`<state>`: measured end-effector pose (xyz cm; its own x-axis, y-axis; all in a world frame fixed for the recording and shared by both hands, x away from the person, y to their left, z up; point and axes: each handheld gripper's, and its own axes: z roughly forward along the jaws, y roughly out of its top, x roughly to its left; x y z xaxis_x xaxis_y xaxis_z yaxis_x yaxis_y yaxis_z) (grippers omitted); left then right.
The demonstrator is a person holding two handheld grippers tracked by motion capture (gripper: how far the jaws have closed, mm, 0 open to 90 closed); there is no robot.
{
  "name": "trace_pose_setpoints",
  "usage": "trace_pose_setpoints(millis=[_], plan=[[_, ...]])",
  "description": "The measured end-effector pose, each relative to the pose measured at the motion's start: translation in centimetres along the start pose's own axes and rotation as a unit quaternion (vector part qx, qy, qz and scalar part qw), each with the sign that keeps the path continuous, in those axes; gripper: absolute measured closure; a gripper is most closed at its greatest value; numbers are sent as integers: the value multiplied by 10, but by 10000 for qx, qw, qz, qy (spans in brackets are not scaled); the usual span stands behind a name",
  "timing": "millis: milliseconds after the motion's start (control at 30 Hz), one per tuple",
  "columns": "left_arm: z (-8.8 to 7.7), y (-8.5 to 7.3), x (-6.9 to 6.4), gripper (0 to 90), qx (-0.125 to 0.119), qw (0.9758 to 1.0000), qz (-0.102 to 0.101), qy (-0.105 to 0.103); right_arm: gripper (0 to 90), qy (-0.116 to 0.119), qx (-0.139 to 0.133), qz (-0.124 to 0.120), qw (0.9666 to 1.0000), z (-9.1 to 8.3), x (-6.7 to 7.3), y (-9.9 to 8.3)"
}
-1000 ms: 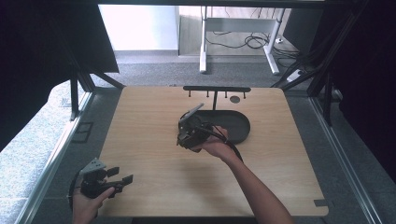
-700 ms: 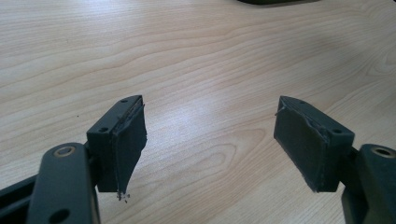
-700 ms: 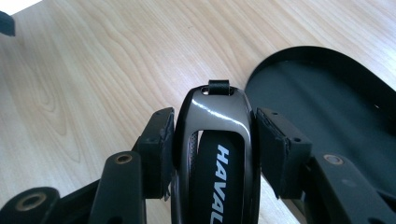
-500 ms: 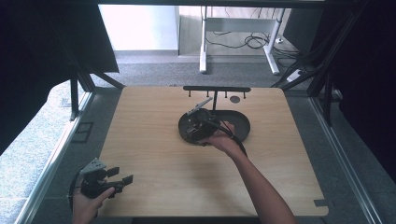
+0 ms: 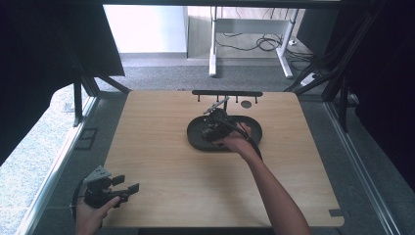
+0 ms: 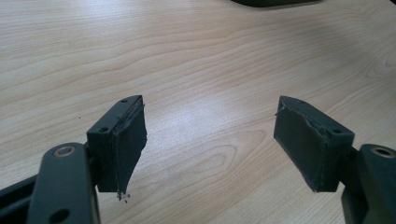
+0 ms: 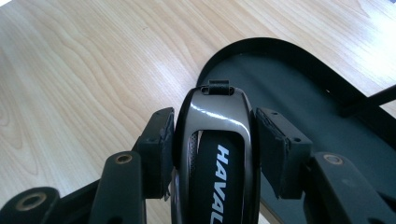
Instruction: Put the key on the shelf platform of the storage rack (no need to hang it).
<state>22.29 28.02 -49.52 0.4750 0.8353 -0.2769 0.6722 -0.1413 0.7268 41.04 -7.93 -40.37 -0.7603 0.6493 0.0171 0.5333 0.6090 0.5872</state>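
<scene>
Wooden table [image 5: 161,161], bare apart from black oval tray [image 5: 195,139] at centre-back and a black hook rail [image 5: 227,93] behind it at the far edge.

Right gripper [image 5: 215,128] over the tray's left half, clamped on a HAVAL key fob [image 7: 215,154]: pads flat on both long sides, loop end poking out forward past the tray rim. Fob above the tray, probably not touching the floor yet; hard to confirm from the high view.

Left gripper [image 6: 210,140] parked at near-left table corner, jaws wide, nothing between.

Handling: small, light, rigid. Glossy shell, so slippery; likely to twist or squirt out under a weak pinch. Best hold across the flat sides mid-body, as now; avoid the thin loop end.

Versus a second ago: right gripper shifted rightward and further over the tray, grip unchanged. Left gripper same spot.
</scene>
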Motion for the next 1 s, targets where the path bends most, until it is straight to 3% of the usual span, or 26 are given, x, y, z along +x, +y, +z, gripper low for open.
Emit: trace_pose_setpoints(millis=[1000], plan=[[-1,0,1,254,4,10000,-24,9,496,-387,80,448,9982,3,-42,-2]])
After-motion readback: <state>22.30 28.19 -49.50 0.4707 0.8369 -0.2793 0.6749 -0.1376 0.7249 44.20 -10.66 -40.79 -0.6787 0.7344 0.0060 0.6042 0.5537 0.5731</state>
